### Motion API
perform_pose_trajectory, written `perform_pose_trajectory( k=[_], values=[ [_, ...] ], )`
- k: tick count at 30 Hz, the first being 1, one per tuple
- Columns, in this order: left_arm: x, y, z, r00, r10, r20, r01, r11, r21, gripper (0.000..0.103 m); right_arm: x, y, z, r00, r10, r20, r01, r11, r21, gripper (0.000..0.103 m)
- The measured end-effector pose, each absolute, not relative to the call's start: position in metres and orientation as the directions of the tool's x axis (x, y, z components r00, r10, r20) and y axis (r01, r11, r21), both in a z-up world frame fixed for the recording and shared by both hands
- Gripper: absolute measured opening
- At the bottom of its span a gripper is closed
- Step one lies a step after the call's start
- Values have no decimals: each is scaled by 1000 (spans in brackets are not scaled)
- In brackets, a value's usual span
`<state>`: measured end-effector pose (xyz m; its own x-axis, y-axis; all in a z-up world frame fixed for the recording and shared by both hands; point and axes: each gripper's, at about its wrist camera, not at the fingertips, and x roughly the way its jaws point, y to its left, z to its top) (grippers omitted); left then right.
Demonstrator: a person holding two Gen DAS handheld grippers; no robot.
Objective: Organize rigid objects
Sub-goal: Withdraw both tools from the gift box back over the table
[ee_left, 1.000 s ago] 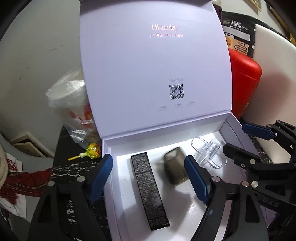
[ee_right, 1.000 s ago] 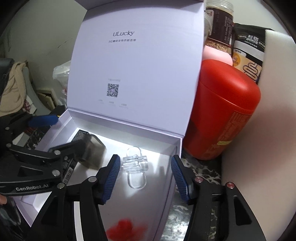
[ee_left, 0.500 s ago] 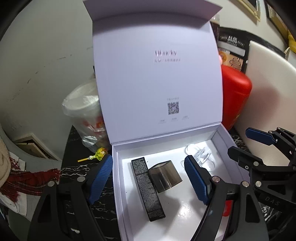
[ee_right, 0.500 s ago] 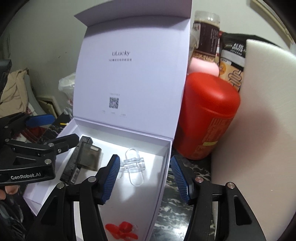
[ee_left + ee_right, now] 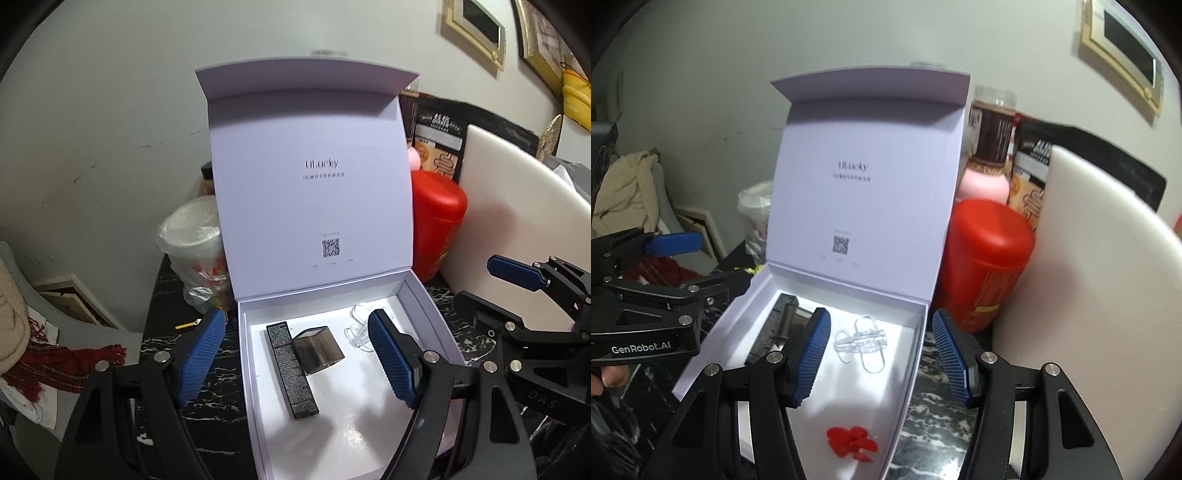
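A white gift box (image 5: 430, 314) stands with its lid (image 5: 310, 184) upright on the black marble tabletop. On its floor lie a long black carton (image 5: 291, 369), a smoky translucent case (image 5: 317, 349) and a clear plastic clip (image 5: 356, 325). The right wrist view also shows the clip (image 5: 862, 339) and a small red piece (image 5: 851, 441) near the front. My left gripper (image 5: 295, 319) hovers open above the box's left half. My right gripper (image 5: 881, 317) hangs open over the right rim. Neither holds anything.
A red canister (image 5: 986, 258) stands against the box's right side, with a white foam board (image 5: 1089, 295) beyond it. Jars and a pouch (image 5: 1030, 173) are behind. On the left sit a bagged cup (image 5: 195, 236), a lollipop stick (image 5: 186, 325) and a red tasselled cloth (image 5: 55, 365).
Both grippers have risen and drawn back from the box, so the box looks smaller and the whole lid shows. The objects inside have not moved.
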<state>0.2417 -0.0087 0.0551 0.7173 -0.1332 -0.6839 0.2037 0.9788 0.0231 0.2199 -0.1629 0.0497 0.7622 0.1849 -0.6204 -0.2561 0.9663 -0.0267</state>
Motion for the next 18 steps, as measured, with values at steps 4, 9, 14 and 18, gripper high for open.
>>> perform_pose_trajectory(
  k=[4, 9, 14, 18],
  values=[
    [229, -8, 67, 736, -129, -664, 201, 979, 33, 80, 206, -163, 61, 779, 183, -600, -254, 966, -35, 58],
    [211, -7, 80, 757, -126, -641, 199, 979, 42, 80, 190, -162, 74, 794, 188, -578, -256, 966, -38, 60],
    [193, -8, 89, 769, -129, -626, 205, 977, 51, 80, 172, -162, 84, 807, 188, -559, -255, 966, -44, 60],
    [178, -9, 96, 778, -134, -613, 213, 976, 57, 80, 159, -162, 88, 817, 189, -546, -254, 966, -46, 61]
  ],
)
